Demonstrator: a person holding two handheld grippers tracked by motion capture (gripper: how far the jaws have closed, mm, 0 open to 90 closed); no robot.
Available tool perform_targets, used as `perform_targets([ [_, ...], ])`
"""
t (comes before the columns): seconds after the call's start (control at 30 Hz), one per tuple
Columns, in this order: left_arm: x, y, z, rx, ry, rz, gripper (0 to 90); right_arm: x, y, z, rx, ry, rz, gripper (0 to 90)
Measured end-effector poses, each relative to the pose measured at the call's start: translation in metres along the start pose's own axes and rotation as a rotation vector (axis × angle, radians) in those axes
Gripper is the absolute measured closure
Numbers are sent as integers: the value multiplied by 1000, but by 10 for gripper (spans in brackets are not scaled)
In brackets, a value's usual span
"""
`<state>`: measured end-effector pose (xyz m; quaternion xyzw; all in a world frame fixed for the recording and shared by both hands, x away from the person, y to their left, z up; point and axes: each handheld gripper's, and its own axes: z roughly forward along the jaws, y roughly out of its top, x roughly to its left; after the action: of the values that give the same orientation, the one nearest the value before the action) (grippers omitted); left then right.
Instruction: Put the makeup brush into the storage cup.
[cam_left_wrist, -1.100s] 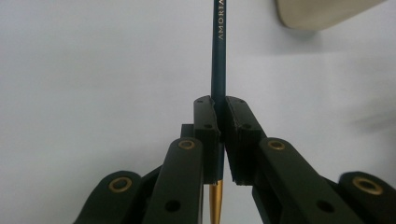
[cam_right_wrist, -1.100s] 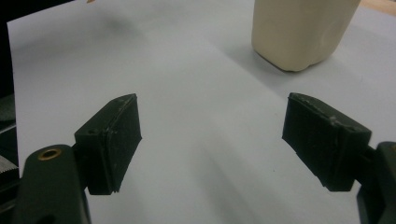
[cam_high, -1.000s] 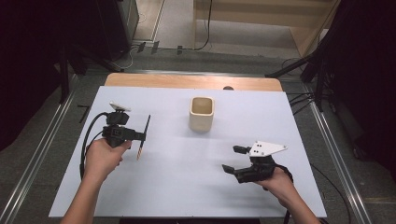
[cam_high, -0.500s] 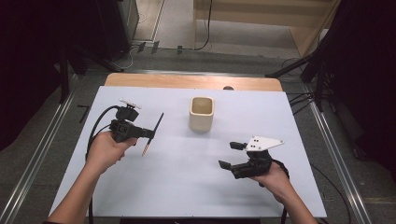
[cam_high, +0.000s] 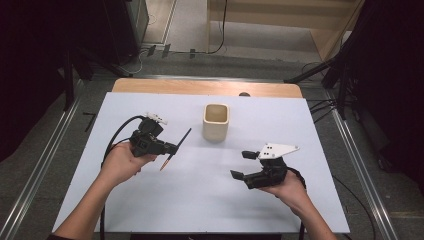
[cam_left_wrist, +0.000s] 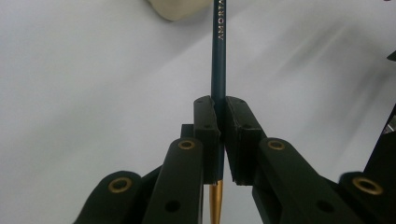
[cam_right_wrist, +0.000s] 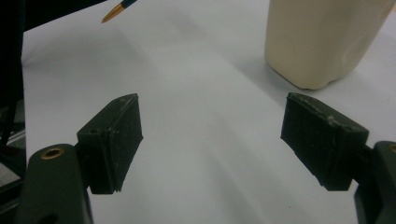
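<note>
White sheeting covers the table (cam_high: 200, 200) in the high view, with a strip of bare wood along its far edge. A cream square cup (cam_high: 216, 121) stands upright on the sheet, a little beyond the middle. The left gripper (cam_high: 169, 148), held in the person's left hand (cam_high: 122, 161), is raised over the left part of the sheet and grips a dark pencil (cam_high: 176, 148) that slants with its upper end toward the cup and its golden end toward the person. The right gripper (cam_high: 242, 165), in the right hand (cam_high: 287, 187), sits low over the right part, jaws wide apart with nothing between them, well apart from the cup.

From the left gripper view, the two black jaws are pressed closed on the blue-green pencil (cam_left_wrist: 218, 65), which carries gold lettering and runs up toward the cup (cam_left_wrist: 180, 8) at the top edge; its golden end pokes out below the pads.

From the right gripper view, the jaws stand wide and empty above the sheet. The cup (cam_right_wrist: 322, 39) rises beyond the right-hand jaw, and the pencil's golden tip (cam_right_wrist: 114, 13) shows at upper left.
</note>
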<state>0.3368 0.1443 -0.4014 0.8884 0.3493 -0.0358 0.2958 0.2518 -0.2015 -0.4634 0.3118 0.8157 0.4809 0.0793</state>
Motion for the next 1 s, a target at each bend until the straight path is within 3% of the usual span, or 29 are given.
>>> perform_targets([
  [0.27, -8, 4, 12, 55, -41, 68, 843, 0, 1, -1, 21, 36, -21, 199],
  [0.37, -12, 4, 15, 87, -46, 118, 843, -1, 4, -1, 25, 47, -29, 200],
  [0.5, -15, 4, 16, 100, -72, 136, 843, 0, 6, 1, 33, 61, -38, 200],
  [0.63, -22, 7, 14, 122, -90, 189, 843, 3, 10, 4, 59, 83, -83, 212],
  [1.0, -26, 9, 18, 185, -119, 234, 843, 3, 15, 8, 82, 131, -104, 203],
])
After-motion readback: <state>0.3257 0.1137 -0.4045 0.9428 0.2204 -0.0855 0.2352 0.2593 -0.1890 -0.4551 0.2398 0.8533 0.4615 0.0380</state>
